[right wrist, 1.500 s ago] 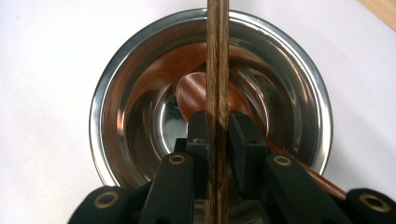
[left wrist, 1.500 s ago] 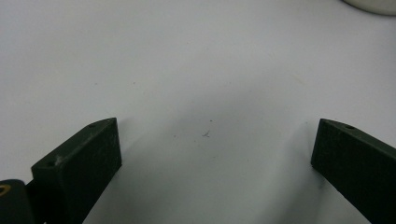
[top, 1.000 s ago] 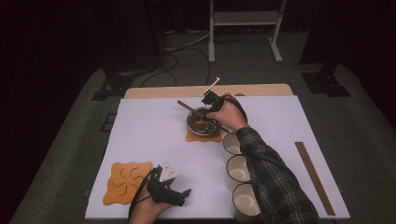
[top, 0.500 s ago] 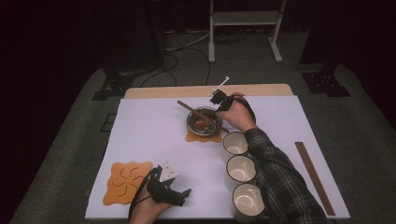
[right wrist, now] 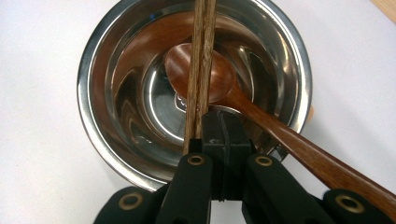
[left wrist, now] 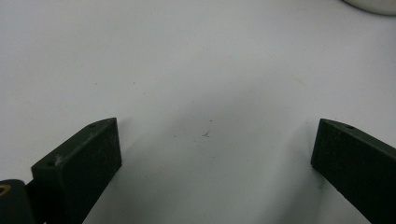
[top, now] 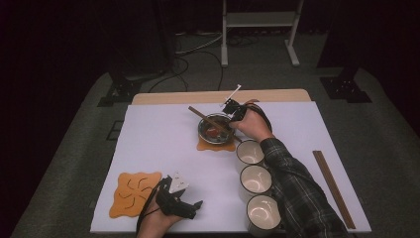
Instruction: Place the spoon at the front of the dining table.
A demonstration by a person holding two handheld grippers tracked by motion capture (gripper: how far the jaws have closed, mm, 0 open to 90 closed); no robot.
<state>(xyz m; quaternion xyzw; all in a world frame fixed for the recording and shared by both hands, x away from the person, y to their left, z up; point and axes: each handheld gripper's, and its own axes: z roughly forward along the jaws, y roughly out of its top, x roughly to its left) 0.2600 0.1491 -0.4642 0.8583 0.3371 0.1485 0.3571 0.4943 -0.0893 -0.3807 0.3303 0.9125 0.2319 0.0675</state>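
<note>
right gripper [right wrist: 223, 133]: fingers pressed together beside chopsticks [right wrist: 200, 70] over steel bowl [right wrist: 100, 135] | wooden spoon [right wrist: 280, 135] in bowl | left gripper [top: 179, 201]: fingers apart, resting on desk [top: 163, 144]

Near ends of chopsticks [right wrist: 200, 70] hidden behind closed jaws, spoon [right wrist: 261, 116] handle cut off at right gripper view's corner, nearest cup [top: 262, 213] half covered by plaid sleeve [top: 302, 193], bowl [top: 214, 130] contents too small from above
</note>
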